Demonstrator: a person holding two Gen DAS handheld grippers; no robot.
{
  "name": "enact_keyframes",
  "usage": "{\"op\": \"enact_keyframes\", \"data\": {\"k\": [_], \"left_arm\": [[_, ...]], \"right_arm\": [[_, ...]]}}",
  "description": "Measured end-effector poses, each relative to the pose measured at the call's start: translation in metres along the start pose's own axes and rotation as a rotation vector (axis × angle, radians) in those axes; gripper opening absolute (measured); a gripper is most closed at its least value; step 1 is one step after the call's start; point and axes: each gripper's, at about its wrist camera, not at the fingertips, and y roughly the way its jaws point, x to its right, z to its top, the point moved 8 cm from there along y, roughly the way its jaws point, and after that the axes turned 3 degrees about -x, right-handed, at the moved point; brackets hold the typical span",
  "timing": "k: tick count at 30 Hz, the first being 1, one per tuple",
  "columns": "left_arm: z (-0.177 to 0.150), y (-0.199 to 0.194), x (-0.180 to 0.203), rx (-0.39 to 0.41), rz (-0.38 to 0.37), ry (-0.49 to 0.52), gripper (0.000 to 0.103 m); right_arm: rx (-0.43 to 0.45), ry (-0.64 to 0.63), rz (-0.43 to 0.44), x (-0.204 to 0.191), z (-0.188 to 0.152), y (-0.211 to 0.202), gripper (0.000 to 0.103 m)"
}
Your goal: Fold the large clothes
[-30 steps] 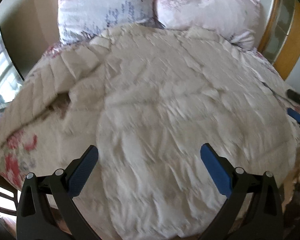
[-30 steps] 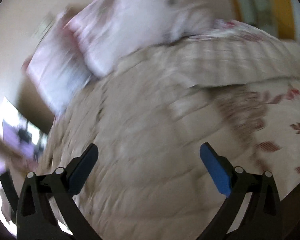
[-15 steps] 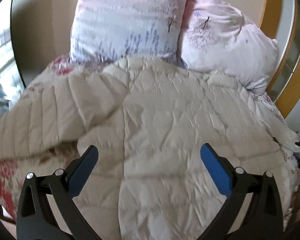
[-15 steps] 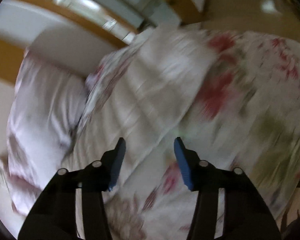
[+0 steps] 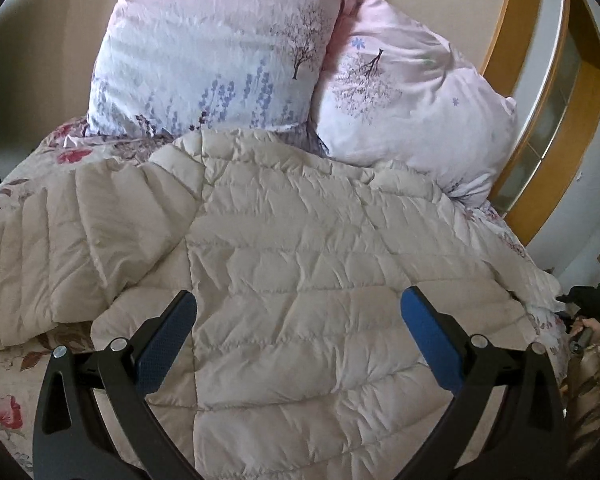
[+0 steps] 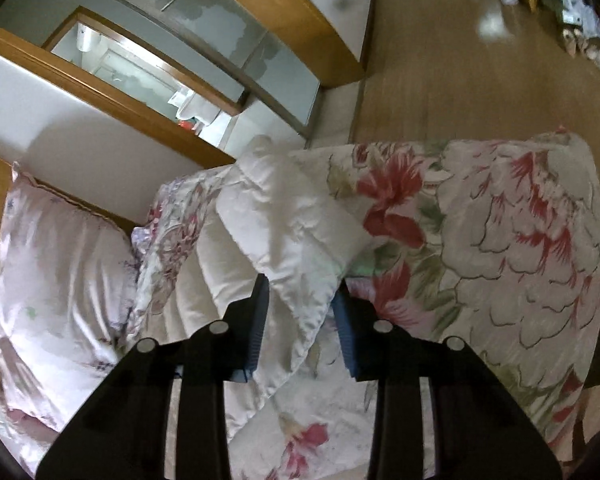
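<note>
Cream puffer jacket (image 5: 308, 280) spread flat on floral bedspread (image 6: 500, 248), collar end just below two pillows (image 5: 220, 48). No readable labels or writing. Left gripper (image 5: 298, 320) wide open above jacket body, nothing between. Right gripper (image 6: 300, 292) just been closing, clamped on jacket sleeve (image 6: 288, 224).

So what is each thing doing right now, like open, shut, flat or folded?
Puffy jacket: spread flat on the bed, one sleeve folded across.
Other sleeve: between the right gripper's pads.
Right gripper: jaws have just been closing, shut on that sleeve.
Left gripper: open, holding nothing.
Pillows: propped upright.
Flowered bedcover: spread out.
</note>
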Motion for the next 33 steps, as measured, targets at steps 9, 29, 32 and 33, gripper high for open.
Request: {"op": "enact_keyframes", "data": {"k": [9,29,32,33], "left_arm": [[-0.001,0.003,-0.008,-0.031,-0.083,-0.074,0.102],[0.013,0.001,0.021,-0.058,-0.321,-0.161,0.102],[0.017,0.013,0.032,-0.115,-0.399,-0.221,0.102],[0.018,0.02,0.036,-0.142,-0.427,-0.249,0.102]], "right_arm": [[0.073,-0.205,-0.026,-0.05,-0.005,-0.008,0.004],[-0.347,-0.947,0.467,-0.258,-0.319,-0.07,0.004],[-0.455,-1.025,0.444,-0.26,-0.374,-0.054,0.004],[-0.489,-1.046,0.435,-0.256,-0.388,-0.051,0.008]]}}
